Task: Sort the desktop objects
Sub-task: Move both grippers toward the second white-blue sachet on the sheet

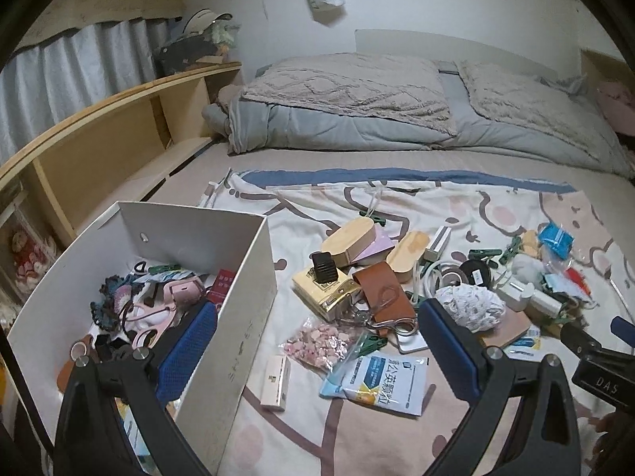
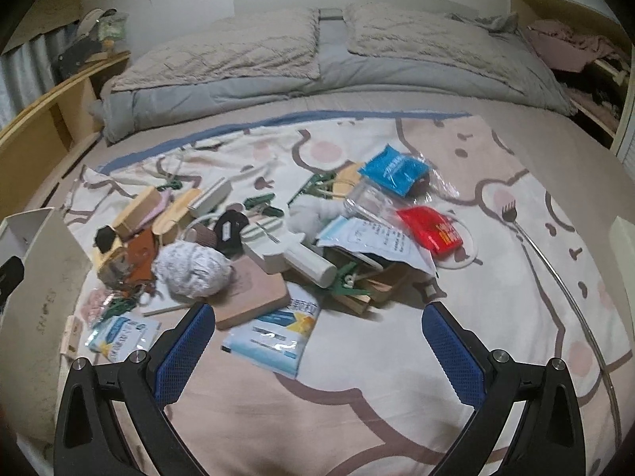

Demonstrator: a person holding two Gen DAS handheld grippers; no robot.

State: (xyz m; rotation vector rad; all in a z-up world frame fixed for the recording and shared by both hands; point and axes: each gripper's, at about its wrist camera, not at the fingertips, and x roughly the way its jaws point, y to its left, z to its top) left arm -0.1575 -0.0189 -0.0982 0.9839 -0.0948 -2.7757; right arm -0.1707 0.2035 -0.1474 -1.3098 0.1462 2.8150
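Clutter everywhere on the bed (image 2: 516,127), piled across a cartoon-print sheet (image 2: 496,182). On the left stands a white box (image 1: 222,317) with pink scissors (image 1: 154,325) and other small bits inside. Its near wall sits right between the left hand-held gripper's (image 1: 317,357) two blue pads, one pad (image 1: 186,357) over the box interior, the other over the pile. That wall blocks any straight sweep from sheet into box.

Left hand-held gripper: spread wide, nothing in it, hovering above a blue-and-white sachet (image 1: 377,380) and a bag of pink pieces (image 1: 321,343). A small cream carton (image 1: 276,382) lies just beside the box wall.

Right hand-held gripper (image 2: 317,349): released too, jaws far apart, empty, poised low over a second sachet (image 2: 274,333) and the edge of a pink pad (image 2: 254,293). A white knitted ball (image 2: 190,269) rests on that pad's left edge, and a white cylinder (image 2: 305,263) lies across the heap behind it.

Counting: two wooden oval boxes (image 1: 353,240), two blue-and-white sachets, one brown leather pouch (image 1: 381,289), one red packet (image 2: 432,230), one blue packet (image 2: 397,170), several green clips (image 2: 258,200) scattered about. Off to the right, well apart from the heap, a long metal back-scratcher (image 2: 555,269) curves across the sheet.
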